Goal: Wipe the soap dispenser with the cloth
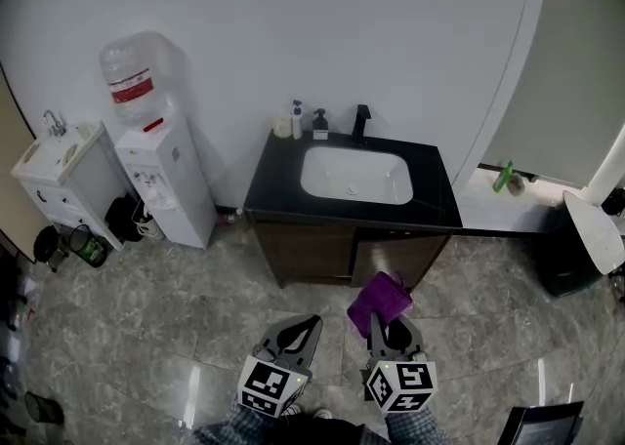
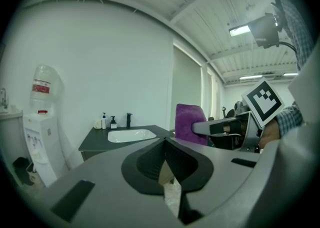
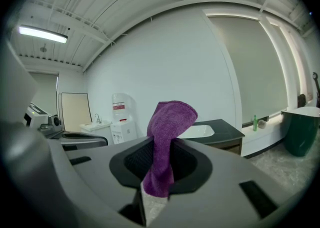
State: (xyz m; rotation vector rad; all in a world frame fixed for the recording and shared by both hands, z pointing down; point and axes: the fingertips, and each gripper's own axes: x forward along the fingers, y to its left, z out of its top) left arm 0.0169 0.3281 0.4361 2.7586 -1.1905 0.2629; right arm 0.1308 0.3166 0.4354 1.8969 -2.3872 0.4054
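The soap dispenser [image 1: 319, 125], a small dark pump bottle, stands at the back left of the black vanity top [image 1: 277, 180], beside a white bottle [image 1: 297, 119]; it is also in the left gripper view [image 2: 113, 122]. My right gripper [image 1: 383, 322] is shut on a purple cloth [image 1: 379, 301], which sticks up out of its jaws [image 3: 167, 132]. To its left, my left gripper [image 1: 307, 326] is shut with nothing in it [image 2: 165, 143]. Both grippers hover low over the floor, well in front of the vanity. From the left gripper, the cloth [image 2: 189, 122] shows at right.
A white basin [image 1: 354, 175] and black faucet [image 1: 361, 122] sit in the vanity. At left stand a water cooler [image 1: 161, 175] and a small white sink cabinet [image 1: 57, 172]. A green bottle [image 1: 503, 178] lies on the window ledge, with a dark bin [image 1: 568, 250] at right.
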